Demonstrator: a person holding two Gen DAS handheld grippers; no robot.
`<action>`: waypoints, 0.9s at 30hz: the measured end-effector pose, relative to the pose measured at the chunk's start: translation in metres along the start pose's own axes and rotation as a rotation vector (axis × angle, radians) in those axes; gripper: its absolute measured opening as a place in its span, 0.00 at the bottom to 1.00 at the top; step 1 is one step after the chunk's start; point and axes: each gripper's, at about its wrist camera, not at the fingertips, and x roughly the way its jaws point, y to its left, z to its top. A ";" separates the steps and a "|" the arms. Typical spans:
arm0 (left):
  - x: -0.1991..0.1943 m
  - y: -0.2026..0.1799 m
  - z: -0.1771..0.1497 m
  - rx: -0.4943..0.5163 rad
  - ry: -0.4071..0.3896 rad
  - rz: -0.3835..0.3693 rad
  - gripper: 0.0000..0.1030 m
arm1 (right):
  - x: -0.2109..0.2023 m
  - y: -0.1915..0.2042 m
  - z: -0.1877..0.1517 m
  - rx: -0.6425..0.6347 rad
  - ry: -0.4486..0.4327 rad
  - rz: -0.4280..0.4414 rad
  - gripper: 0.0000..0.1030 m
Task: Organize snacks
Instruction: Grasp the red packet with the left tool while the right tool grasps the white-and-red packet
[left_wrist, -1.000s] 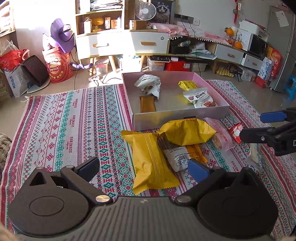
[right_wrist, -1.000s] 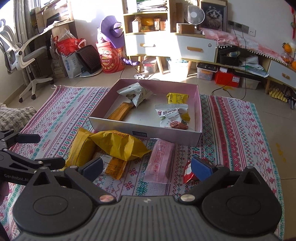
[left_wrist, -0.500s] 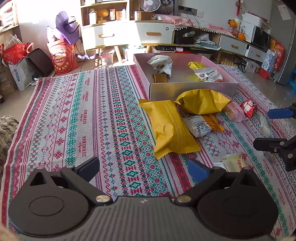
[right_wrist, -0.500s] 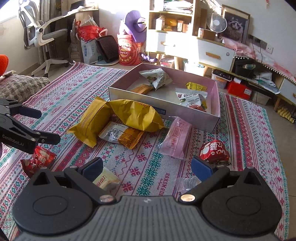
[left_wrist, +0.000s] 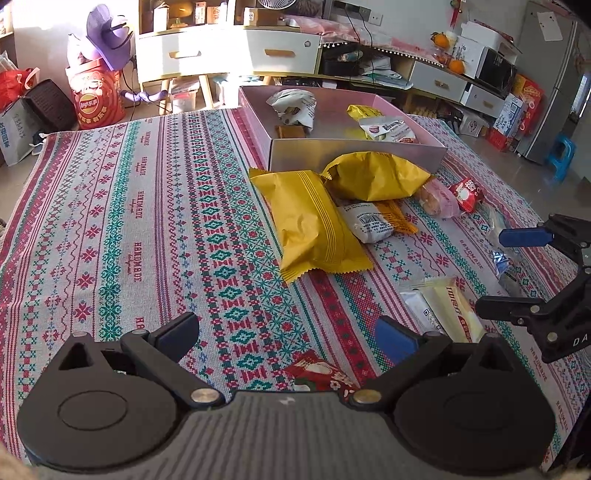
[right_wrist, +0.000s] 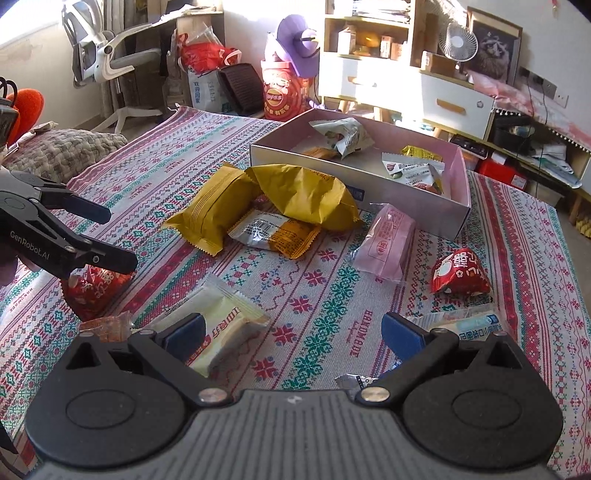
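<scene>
Patterned rug (left_wrist: 155, 206) holds crinkled yellow snack packets (left_wrist: 314, 225); both grippers' jaws gape, released.

red packet (left_wrist: 321, 373): half hidden under left tongs body | orange bar (left_wrist: 290, 131): mostly behind box wall (left_wrist: 354, 155)

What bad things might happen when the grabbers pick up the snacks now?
The left gripper is open over a red packet that its own body half hides, so it might miss. The two yellow bags overlap an orange-and-white packet, so lifting one may drag the others. The cream packet beside the open right gripper looks slippery.
</scene>
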 end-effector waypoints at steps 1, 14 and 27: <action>-0.001 0.000 0.000 0.002 0.010 -0.014 1.00 | 0.000 0.001 0.001 0.001 0.001 0.012 0.99; 0.002 -0.005 -0.006 0.013 0.198 -0.139 0.81 | 0.016 0.023 0.012 0.048 0.036 0.083 0.98; -0.001 -0.001 -0.004 -0.003 0.221 -0.093 0.49 | 0.023 0.020 -0.002 0.019 0.085 0.026 0.93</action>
